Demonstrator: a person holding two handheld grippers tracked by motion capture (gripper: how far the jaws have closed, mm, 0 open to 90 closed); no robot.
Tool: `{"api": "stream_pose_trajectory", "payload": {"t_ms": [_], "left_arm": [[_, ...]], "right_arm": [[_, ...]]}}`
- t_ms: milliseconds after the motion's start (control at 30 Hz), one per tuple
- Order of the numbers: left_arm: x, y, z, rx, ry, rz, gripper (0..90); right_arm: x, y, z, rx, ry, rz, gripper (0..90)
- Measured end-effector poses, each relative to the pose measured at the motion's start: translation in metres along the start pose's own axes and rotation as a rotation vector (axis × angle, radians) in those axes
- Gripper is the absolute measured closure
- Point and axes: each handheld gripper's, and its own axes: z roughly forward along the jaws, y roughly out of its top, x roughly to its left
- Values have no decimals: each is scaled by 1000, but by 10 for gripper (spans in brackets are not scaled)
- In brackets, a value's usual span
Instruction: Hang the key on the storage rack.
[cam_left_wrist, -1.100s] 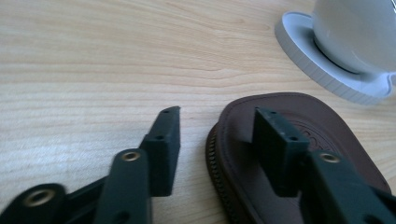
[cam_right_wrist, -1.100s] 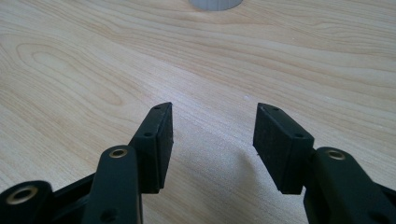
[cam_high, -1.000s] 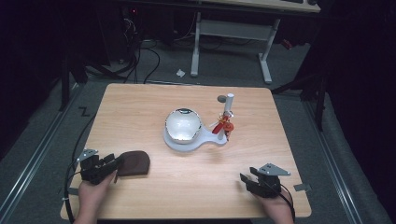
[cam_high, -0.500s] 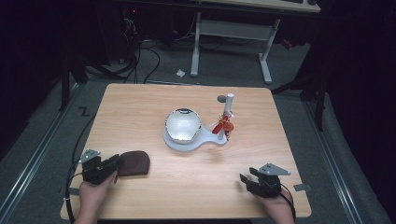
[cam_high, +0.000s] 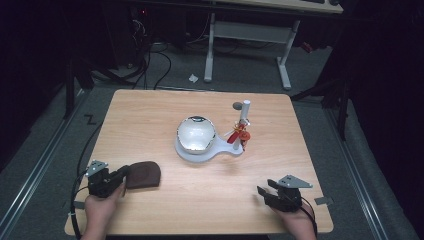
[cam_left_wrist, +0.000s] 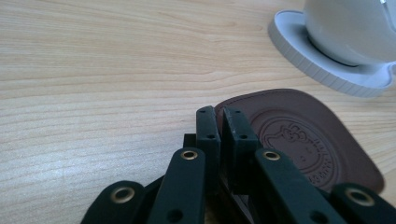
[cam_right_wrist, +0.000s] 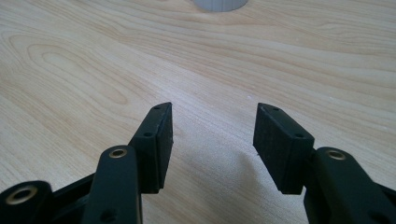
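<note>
Left tool (cam_left_wrist: 223, 122) jaws have just closed, now clenched on brown leather pouch (cam_left_wrist: 299, 140) edge for lift off desk (cam_high: 210, 200); my right tool (cam_right_wrist: 212, 140) released, idle.

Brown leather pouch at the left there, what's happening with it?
A person's left gripper has just closed its jaws on the edge of the brown leather pouch, which lies flat on the wooden table. The right gripper rests open near the table's front right. The white stand with the mirrored dome sits mid-table, untouched.
</note>
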Motion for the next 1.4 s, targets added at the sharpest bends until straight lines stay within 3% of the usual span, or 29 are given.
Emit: {"api": "stream_pose_trajectory", "payload": {"t_ms": [500, 600, 1100, 1400], "left_arm": [[-24, 10, -30, -135, -20, 91, 872], [-26, 11, -34, -153, -23, 93, 873], [-37, 20, -49, -218, -34, 125, 876], [-51, 24, -50, -224, -48, 153, 876]], "right_arm": [[-3, 0, 0, -16, -2, 26, 480], [-4, 0, 0, -19, -3, 36, 481], [-4, 1, -1, -31, -3, 37, 482], [-4, 1, 1, -26, 4, 41, 485]]}}
